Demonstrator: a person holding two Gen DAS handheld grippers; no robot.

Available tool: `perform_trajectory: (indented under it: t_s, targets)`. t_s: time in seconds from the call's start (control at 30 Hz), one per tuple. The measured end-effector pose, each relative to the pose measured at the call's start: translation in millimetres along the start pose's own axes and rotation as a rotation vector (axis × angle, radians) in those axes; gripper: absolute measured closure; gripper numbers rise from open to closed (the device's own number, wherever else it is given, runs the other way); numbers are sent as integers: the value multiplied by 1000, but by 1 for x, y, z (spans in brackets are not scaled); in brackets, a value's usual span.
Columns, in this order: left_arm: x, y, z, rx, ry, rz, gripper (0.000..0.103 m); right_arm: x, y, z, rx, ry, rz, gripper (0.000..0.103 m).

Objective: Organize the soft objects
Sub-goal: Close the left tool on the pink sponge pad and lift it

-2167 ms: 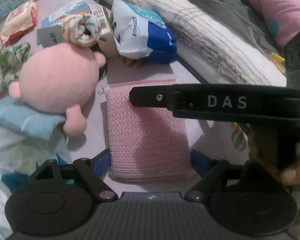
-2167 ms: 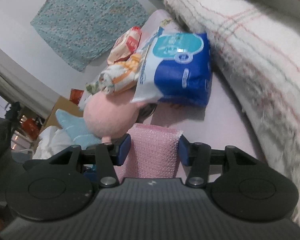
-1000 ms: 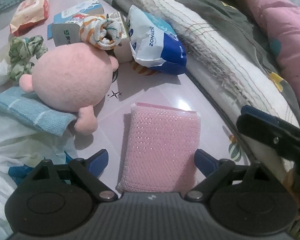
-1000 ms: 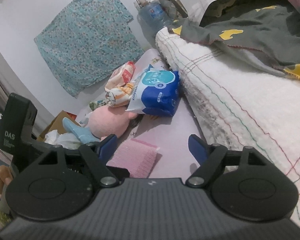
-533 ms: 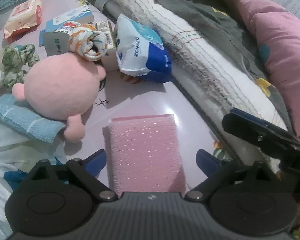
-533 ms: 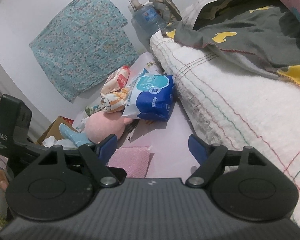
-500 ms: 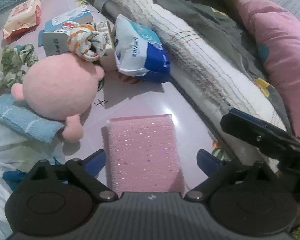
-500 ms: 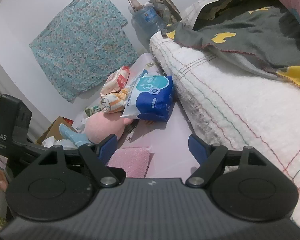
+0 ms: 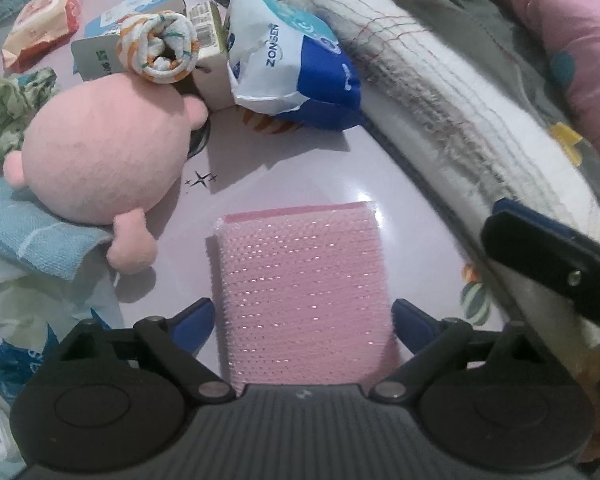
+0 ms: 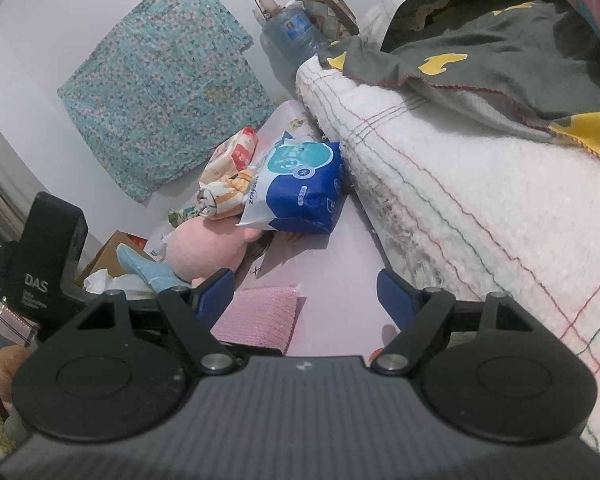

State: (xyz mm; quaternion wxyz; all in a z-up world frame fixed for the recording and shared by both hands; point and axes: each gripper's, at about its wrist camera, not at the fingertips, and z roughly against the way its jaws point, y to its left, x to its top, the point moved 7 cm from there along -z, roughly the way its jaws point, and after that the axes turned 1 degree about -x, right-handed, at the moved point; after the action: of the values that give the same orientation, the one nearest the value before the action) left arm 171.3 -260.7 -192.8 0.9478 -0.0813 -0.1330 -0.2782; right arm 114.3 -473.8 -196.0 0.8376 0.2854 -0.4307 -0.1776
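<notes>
A pink mesh sponge pad (image 9: pixel 304 280) lies flat on the lilac mat (image 9: pixel 284 160), its near end between the open blue fingers of my left gripper (image 9: pixel 303 320); the pad's sides lie close to the fingertips (image 9: pixel 196 320). It also shows in the right wrist view (image 10: pixel 260 316), low and left of my right gripper (image 10: pixel 306 294), which is open, empty and raised above the mat. A pink plush toy (image 9: pixel 100 156) lies left of the pad. A blue and white tissue pack (image 9: pixel 296 76) and a rolled orange-striped sock (image 9: pixel 160 50) lie beyond it.
A white blanket (image 10: pixel 460 200) with a grey quilt (image 10: pixel 500 52) runs along the right. A light blue cloth (image 9: pixel 32 236), green scrunchie (image 9: pixel 12 104), cardboard boxes (image 9: pixel 144 4) and an orange packet (image 9: pixel 40 36) crowd the left. The right gripper's body (image 9: pixel 556 260) shows at right.
The right gripper let go of the pink pad, opened, and pulled up and back to the right. The left gripper moved slightly forward over the pad's near end.
</notes>
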Motion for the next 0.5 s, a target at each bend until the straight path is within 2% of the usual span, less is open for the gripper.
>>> perform_trajectory:
  t_s: [0.13, 0.5]
  targets:
    - [1, 1, 2, 17, -23, 1, 18, -1, 0, -2, -2, 4, 5, 24]
    - [4, 19, 25, -2, -106, 48, 21, 0, 5, -4, -11, 13, 16, 24]
